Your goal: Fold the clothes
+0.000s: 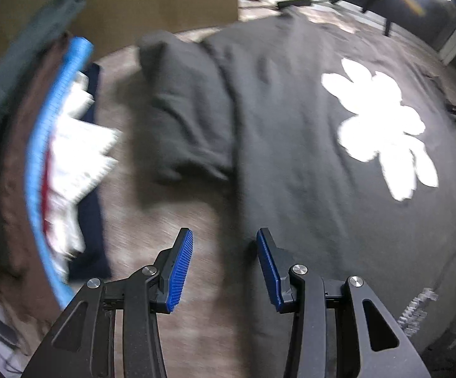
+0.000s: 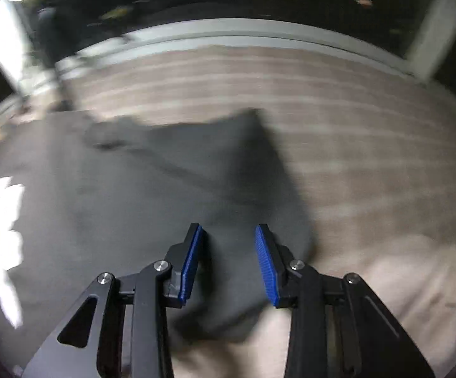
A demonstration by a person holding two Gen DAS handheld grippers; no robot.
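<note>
While the dark grey T-shirt (image 1: 306,157) lies spread flat on the brownish striped bed cover (image 2: 354,157), neither pair of tongs holds any of it. It sits ahead of and to the right of the left gripper (image 1: 224,264), whose blue pads stand apart with nothing between them; the shirt's side edge runs just under the right-hand pad. One short sleeve (image 1: 180,110) sticks out ahead of that gripper, rumpled. The white flower print (image 1: 382,126) is further ahead to the right.

The right gripper (image 2: 228,261) hangs over the other sleeve (image 2: 228,173), jaws parted, cloth below the gap but not pinched.

Risks, judged from here:
- Both views are smeared, so aim is shaky; the left pads could close on bed cover instead of shirt edge, since they straddle the border.
- The right tongs could catch only the top layer of the sleeve, or drag the cover up with it, giving a crooked fold.
- The rumpled left sleeve may get folded in with its creases.
- The pile of folded clothes (image 1: 70,157) and the blue tube-like thing (image 1: 42,163), both left of the left gripper, are near enough for a wide swing to knock.
</note>
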